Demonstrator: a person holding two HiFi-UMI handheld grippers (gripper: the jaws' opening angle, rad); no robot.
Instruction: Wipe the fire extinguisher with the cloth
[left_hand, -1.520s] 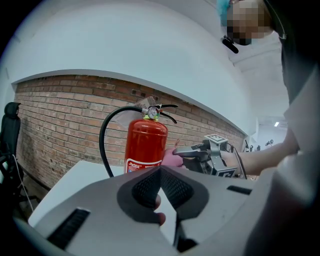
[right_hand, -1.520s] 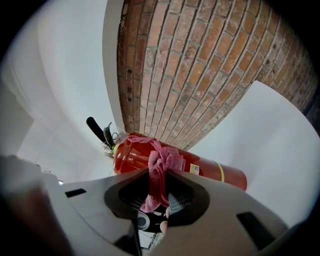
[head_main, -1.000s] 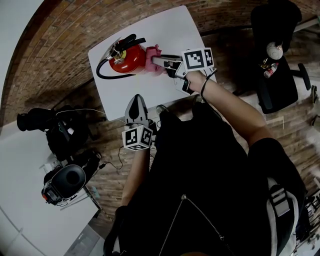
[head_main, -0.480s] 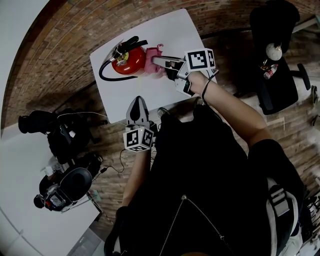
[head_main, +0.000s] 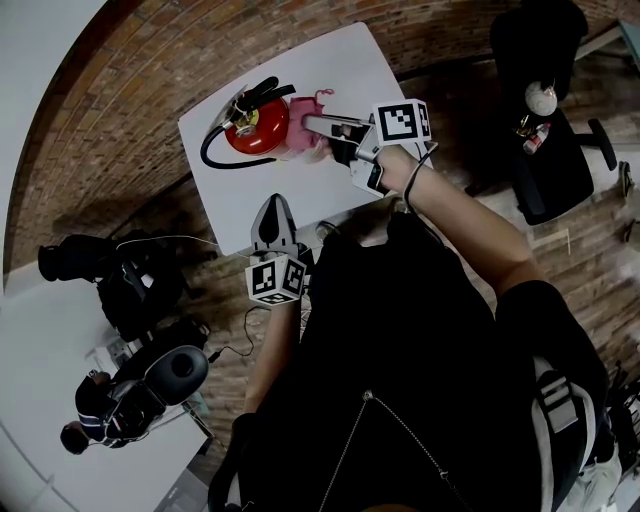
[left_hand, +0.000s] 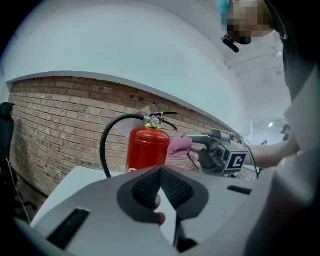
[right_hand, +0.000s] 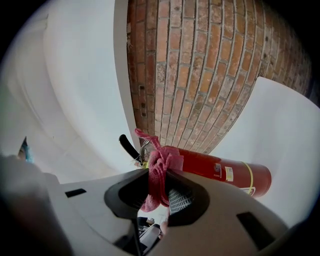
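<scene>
Wipe in hand: R gripper (head_main: 318, 124) clamps pink fabric cloth (right_hand: 160, 165) against red metal fire extinguisher (head_main: 256, 127), upright on white worktop (head_main: 330, 60). L gripper (left_hand: 161, 187) closed, empty. Next prob.: drag cloth down body w/ steady pressure.

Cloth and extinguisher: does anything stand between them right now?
Nothing visible does. The right gripper is shut on the cloth, and the cloth is pressed against the extinguisher near its top. The left gripper, shut and empty, hangs off the table's near edge, clear of both.
</scene>
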